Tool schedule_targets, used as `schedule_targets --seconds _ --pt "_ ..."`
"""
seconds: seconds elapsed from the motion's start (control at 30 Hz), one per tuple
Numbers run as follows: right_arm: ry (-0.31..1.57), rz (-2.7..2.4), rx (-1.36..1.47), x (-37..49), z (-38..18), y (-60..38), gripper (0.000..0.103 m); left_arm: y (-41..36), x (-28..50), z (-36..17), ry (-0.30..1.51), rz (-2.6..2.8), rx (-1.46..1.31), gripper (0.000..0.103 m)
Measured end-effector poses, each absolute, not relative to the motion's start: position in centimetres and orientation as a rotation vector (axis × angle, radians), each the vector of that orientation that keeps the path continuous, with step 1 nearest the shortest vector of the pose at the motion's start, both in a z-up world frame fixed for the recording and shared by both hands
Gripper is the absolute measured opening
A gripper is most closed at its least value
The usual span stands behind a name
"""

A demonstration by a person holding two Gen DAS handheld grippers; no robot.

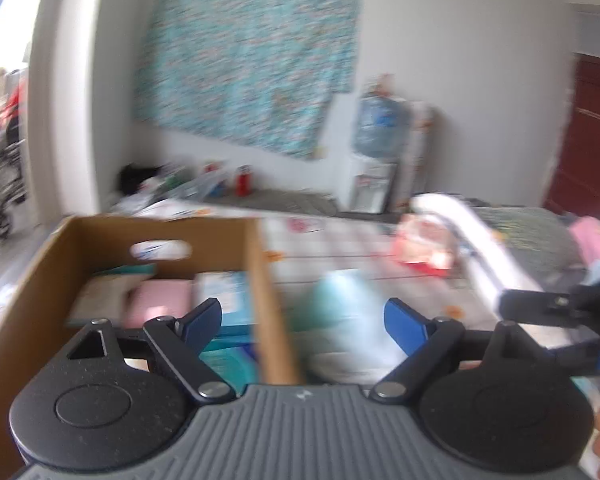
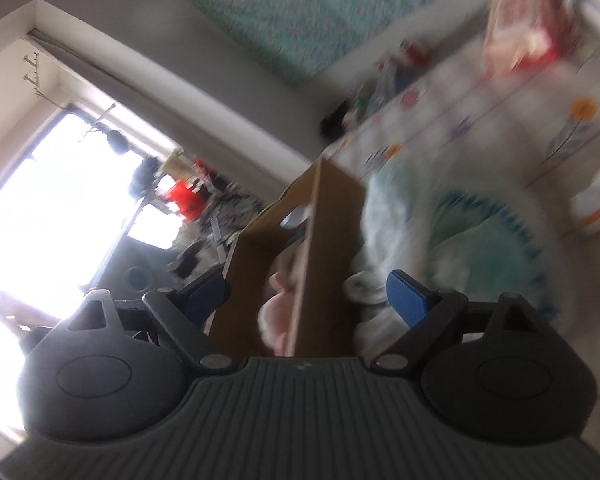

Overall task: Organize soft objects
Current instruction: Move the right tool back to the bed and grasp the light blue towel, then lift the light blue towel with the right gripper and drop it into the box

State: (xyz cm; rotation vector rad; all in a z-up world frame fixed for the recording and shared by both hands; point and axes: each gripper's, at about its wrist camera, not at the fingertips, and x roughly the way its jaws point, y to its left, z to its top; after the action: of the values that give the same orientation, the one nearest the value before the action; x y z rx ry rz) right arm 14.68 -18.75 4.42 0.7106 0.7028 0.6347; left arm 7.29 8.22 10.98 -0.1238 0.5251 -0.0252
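**Operator A:** State of the left gripper (image 1: 304,322)?

**Operator B:** Jaws wide apart, nothing between the blue pads. Directly ahead stands the right wall of the cardboard box (image 1: 268,280). Ahead and to the left, inside the box, lie a pink folded item (image 1: 160,300) and a blue-white packet (image 1: 224,288). Ahead and to the right, outside the box, a blurred teal-and-white soft item (image 1: 340,312) rests on the floral bed sheet (image 1: 340,244).

**Operator A:** And the right gripper (image 2: 306,298)?

**Operator B:** Also spread wide, gripping nothing. The view is tilted and blurred. The box's corner (image 2: 324,240) sits between the pads without touching them; something pink shows inside it. The teal-and-white item lies just right of the box.
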Motion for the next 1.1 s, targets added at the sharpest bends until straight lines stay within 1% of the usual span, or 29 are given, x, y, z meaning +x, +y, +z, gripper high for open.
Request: schedule_targets --seconds 0.1,0.23,0.27,0.4,0.5,0.63,0.7,0.8,0.87,0.9,0.93,0.97,1.0,1.03,1.07,1.1 --pt "0.622 0.514 0.629 12.4 5.5 -21.8 0.089 4.0 7.4 10.6 0.500 -0.132 -0.089 0.089" --pt "0.556 0.315 0.508 9.8 6.4 -26.7 0.089 -1.2 8.2 8.7 0.527 -0.267 -0.065 0.088" --pt "0.554 0.266 0.478 9.3 6.4 -28.0 0.089 -2.6 8.4 8.1 0.542 -0.304 -0.063 0.086" --pt "0.602 0.075 0.370 8.7 5.3 -32.5 0.088 -7.1 9.6 5.5 0.604 -0.403 -0.039 0.072" --pt "0.664 -0.026 0.335 9.3 3.2 -35.3 0.084 -9.7 10.6 3.6 0.647 -0.446 -0.004 0.063" --pt "0.739 -0.093 0.323 10.9 -0.1 -37.4 0.073 -12.0 11.6 1.8 0.679 -0.466 0.062 0.053" --pt "0.774 -0.105 0.325 11.7 -1.4 -37.9 0.068 -12.7 12.3 1.0 0.697 -0.473 0.079 0.050" --pt "0.824 -0.121 0.307 12.8 -3.2 -38.0 0.055 -13.2 12.7 0.3 0.716 -0.485 0.089 0.050" --pt "0.846 -0.121 0.290 13.1 -3.9 -37.9 0.042 -13.4 12.8 0.1 0.719 -0.497 0.099 0.050" --pt "0.845 -0.125 0.276 13.1 -3.9 -37.7 0.038 -13.5 12.8 0.0 0.718 -0.503 0.106 0.050" --pt "0.842 -0.124 0.269 13.1 -3.9 -37.6 0.024 -13.5 12.7 -0.1 0.715 -0.513 0.113 0.051" --pt "0.839 -0.117 0.276 13.1 -3.8 -37.7 0.017 -13.6 12.6 -0.1 0.711 -0.525 0.119 0.051" --pt "0.830 -0.112 0.281 13.0 -3.6 -37.7 0.015 -13.7 12.5 -0.1 0.707 -0.537 0.128 0.054" --pt "0.817 -0.106 0.280 12.8 -3.2 -37.5 0.012 -13.9 12.5 0.0 0.702 -0.549 0.137 0.059" --pt "0.806 -0.096 0.283 12.7 -2.7 -37.4 0.011 -14.0 12.3 0.1 0.689 -0.567 0.149 0.062" --pt "0.794 -0.083 0.288 12.6 -2.3 -37.2 0.011 -14.1 12.1 0.2 0.672 -0.582 0.166 0.067"
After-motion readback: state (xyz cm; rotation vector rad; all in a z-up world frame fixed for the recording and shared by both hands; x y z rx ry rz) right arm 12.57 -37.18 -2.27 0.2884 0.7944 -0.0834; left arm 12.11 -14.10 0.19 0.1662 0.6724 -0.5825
